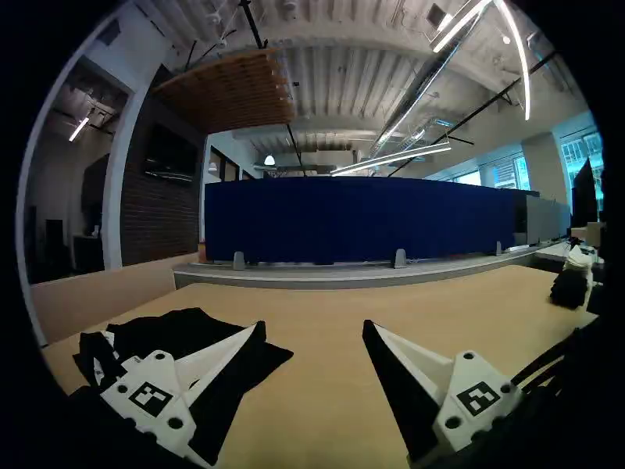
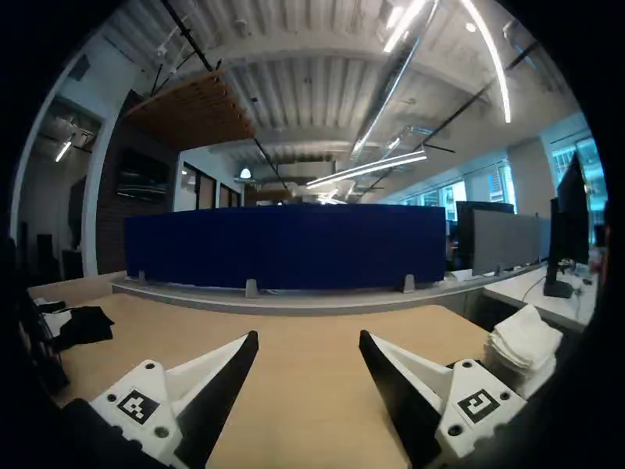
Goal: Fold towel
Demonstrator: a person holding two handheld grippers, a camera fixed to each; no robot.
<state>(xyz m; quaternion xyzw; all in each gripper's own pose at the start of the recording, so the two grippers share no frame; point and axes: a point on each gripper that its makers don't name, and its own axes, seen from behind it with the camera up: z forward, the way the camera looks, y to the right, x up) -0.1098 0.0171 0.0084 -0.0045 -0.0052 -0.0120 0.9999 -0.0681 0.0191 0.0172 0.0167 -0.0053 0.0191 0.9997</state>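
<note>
- Left tool (image 1: 313, 327): spread apart, empty, over the table (image 1: 328, 406); black towel (image 1: 168, 327) at lower left.
- Right tool (image 2: 307, 336): spread apart, empty; stacked white towels (image 2: 522, 340) at lower right.

The table (image 1: 344, 305) is looking like smooth, pale wood with a soft shine. The black towel (image 1: 180, 330) is looking like soft, matt cloth. The white towels (image 2: 522, 342) are looking fluffy. The left gripper (image 1: 313, 325) is showing hard white plastic fingers (image 1: 212, 358), black inside
</note>
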